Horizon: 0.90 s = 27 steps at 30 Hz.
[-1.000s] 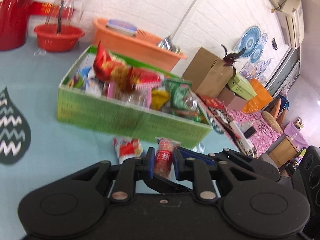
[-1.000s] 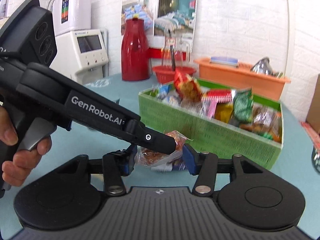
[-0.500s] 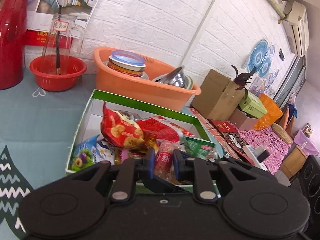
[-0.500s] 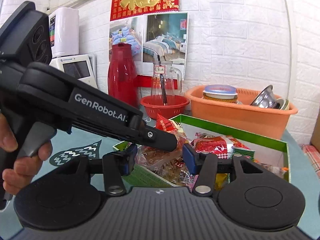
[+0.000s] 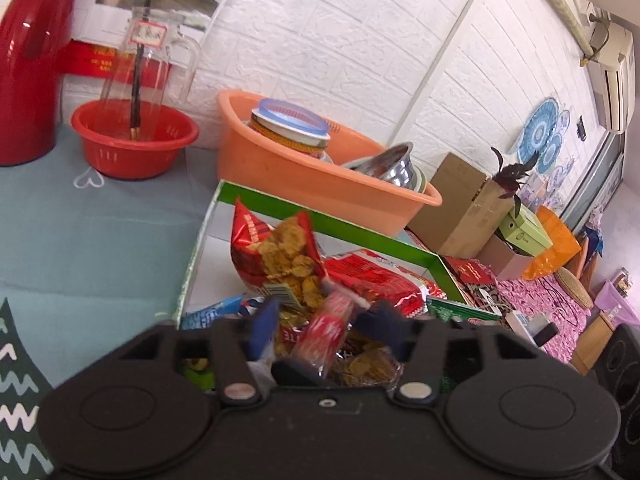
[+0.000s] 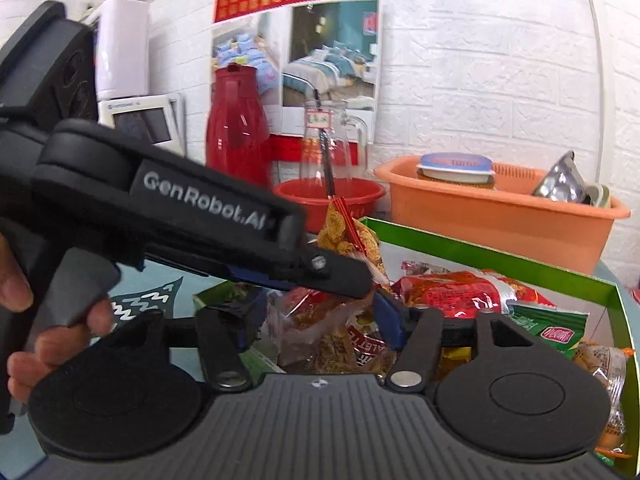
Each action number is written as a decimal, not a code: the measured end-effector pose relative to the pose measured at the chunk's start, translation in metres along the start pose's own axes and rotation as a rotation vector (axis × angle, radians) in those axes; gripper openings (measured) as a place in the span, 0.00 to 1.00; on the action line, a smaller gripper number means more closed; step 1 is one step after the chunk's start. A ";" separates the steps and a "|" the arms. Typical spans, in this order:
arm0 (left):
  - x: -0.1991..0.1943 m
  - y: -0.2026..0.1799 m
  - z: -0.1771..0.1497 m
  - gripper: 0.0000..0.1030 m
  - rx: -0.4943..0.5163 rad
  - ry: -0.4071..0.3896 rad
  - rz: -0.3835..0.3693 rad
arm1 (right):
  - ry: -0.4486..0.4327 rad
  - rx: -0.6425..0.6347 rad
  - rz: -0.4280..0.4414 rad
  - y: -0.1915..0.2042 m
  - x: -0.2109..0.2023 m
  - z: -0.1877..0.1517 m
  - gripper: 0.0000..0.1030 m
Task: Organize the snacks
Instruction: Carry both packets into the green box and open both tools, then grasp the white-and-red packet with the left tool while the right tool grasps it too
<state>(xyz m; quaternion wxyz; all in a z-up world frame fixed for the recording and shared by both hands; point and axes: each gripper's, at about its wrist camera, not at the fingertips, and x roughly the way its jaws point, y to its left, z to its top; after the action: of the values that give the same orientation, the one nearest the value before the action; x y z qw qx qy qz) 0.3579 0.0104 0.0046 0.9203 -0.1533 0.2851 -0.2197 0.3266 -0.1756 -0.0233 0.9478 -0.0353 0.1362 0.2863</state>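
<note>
A green cardboard box [image 5: 320, 222] holds several snack bags, among them a tall red chip bag [image 5: 276, 248]. My left gripper [image 5: 320, 324] hovers over the box's near end. Its jaws are opening, and a small red packet [image 5: 334, 312] hangs tilted and blurred between them, clear of both pads. My right gripper [image 6: 316, 320] is over the same box [image 6: 480, 250]. Its jaws are opening too, with a clear packet of brown snacks [image 6: 320, 336] loose between them. The left gripper's finger [image 6: 344, 276] crosses just above that packet.
An orange basin [image 5: 312, 176] with a lidded tub and metal bowls stands right behind the box. Further left are a red bowl [image 5: 132, 140] holding a glass jug [image 5: 148, 64], and a red thermos [image 5: 28, 60]. A hand [image 6: 24, 320] grips the left tool's handle.
Both grippers moved from in front of the green box to above it, carrying their packets. Both pairs of jaws have now spread wide, and the packets have come loose.
</note>
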 end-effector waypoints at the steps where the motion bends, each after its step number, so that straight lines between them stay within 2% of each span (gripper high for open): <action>1: -0.004 -0.001 -0.002 1.00 0.002 -0.020 0.017 | -0.009 -0.016 -0.018 0.003 -0.003 -0.001 1.00; 6: -0.027 -0.007 -0.006 1.00 0.000 -0.074 0.086 | -0.020 -0.004 -0.038 0.003 -0.020 0.002 1.00; 13: -0.060 -0.019 -0.014 1.00 -0.016 -0.077 0.087 | -0.051 0.025 -0.047 0.009 -0.067 0.002 1.00; 20: -0.071 -0.033 -0.046 1.00 0.020 0.004 0.076 | 0.020 0.041 -0.042 0.018 -0.111 -0.024 1.00; 25: -0.050 -0.040 -0.073 1.00 0.052 0.080 0.065 | 0.075 0.086 -0.037 0.021 -0.129 -0.051 1.00; 27: -0.037 -0.041 -0.081 0.91 0.057 0.110 0.065 | 0.095 0.102 -0.037 0.021 -0.132 -0.059 1.00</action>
<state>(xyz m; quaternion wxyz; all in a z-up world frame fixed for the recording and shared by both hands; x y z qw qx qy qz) 0.2695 -0.0194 -0.0258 0.9139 -0.1054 0.3335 -0.2060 0.1955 -0.2367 -0.0429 0.9459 -0.0032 0.1948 0.2595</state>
